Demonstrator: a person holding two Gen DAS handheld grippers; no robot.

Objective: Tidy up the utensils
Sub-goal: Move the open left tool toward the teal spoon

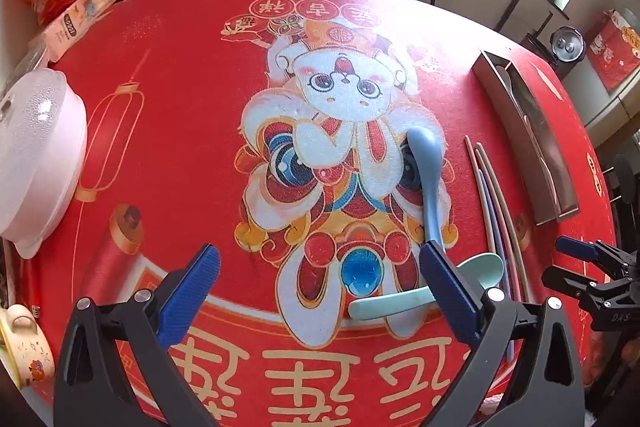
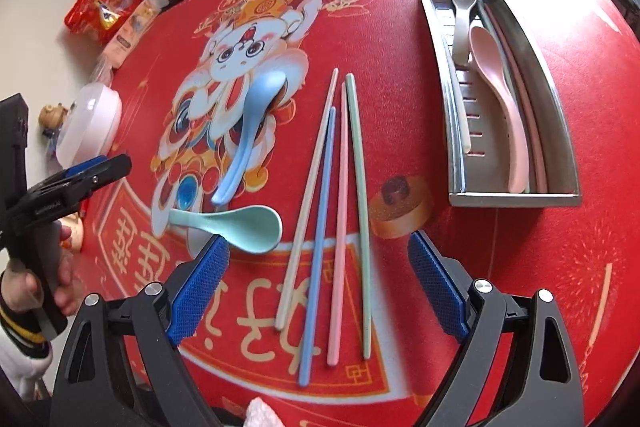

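Here, both the left tool [image 1: 320, 269] and right tool [image 2: 319, 259] hang spread and empty low in frame over the red counter [image 2: 500, 267], four chopsticks [image 2: 340, 211] and two spoons [image 2: 240, 219] lying mid-frame, the steel tray [image 2: 560, 131] holding more spoons at upper right.

**Two wrist views over one counter**

Both fisheyes look down along their tools, close above the red counter [image 1: 160, 87]. Both views take in the blue spoon [image 1: 426, 179], green spoon [image 2: 240, 223], chopsticks [image 2: 340, 207] and steel tray [image 2: 560, 99]; each glimpses the other tool.
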